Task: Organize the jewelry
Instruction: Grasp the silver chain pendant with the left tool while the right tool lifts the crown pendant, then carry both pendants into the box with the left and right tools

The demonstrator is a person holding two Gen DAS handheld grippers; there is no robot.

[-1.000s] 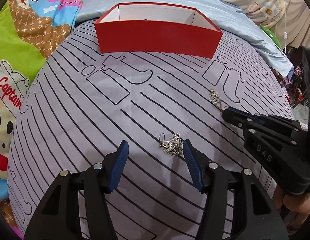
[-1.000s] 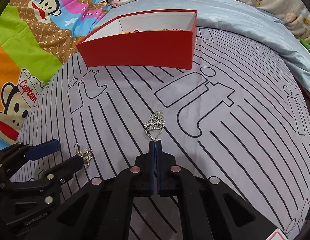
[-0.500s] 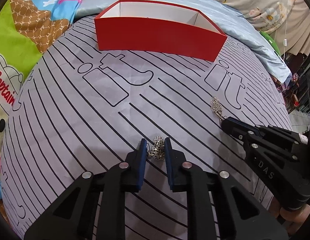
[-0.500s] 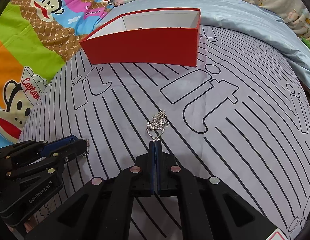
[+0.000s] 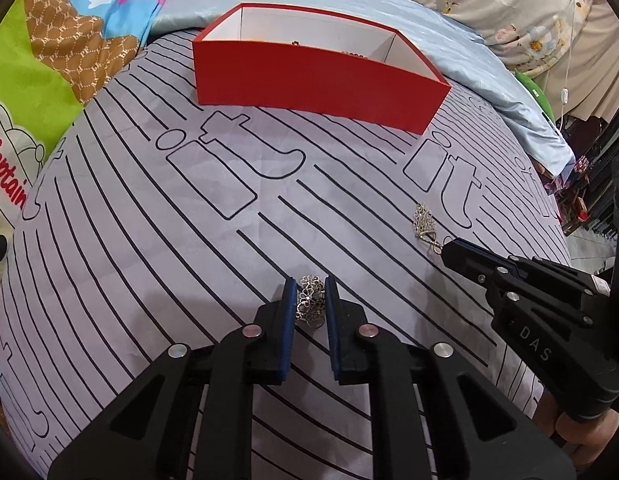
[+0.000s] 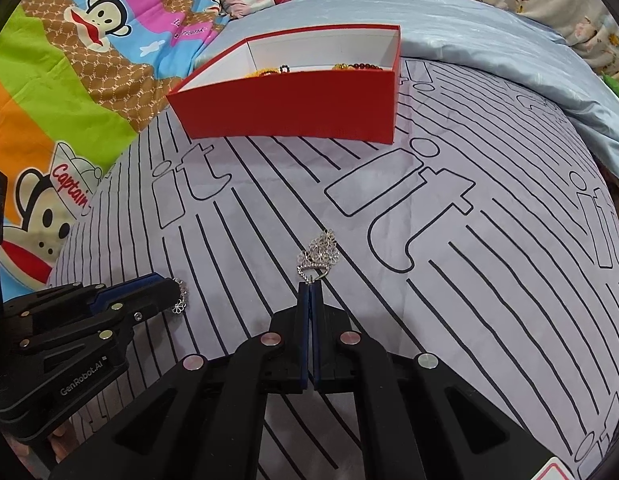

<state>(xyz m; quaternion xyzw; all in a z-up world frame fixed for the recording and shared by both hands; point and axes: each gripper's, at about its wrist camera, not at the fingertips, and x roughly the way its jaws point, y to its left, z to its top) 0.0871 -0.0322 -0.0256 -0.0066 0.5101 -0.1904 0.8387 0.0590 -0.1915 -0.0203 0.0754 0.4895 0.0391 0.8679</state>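
A silver flower earring (image 5: 309,300) lies on the striped grey cloth (image 5: 149,260) between the blue pads of my left gripper (image 5: 309,285). Its jaws are closing and the pads touch the earring on both sides. A second silver earring (image 6: 319,256) lies further right, and my right gripper (image 6: 310,286) is shut on its hook end. From the left wrist view this right gripper (image 5: 447,246) reaches in from the right, with that earring (image 5: 424,220) at its tip. The open red box (image 6: 289,104) stands at the far side of the cloth, with beaded pieces (image 6: 357,66) inside.
A cartoon monkey blanket (image 6: 69,100) spreads out left of the cloth. A pale blue sheet (image 5: 489,92) lies behind and to the right of the box. The person's fingers (image 5: 585,428) show under the right gripper's handle.
My left gripper's jaws have gone from wide apart to narrow around the flower earring, and the earring now sits between the pads. The right gripper has kept its place and grip.
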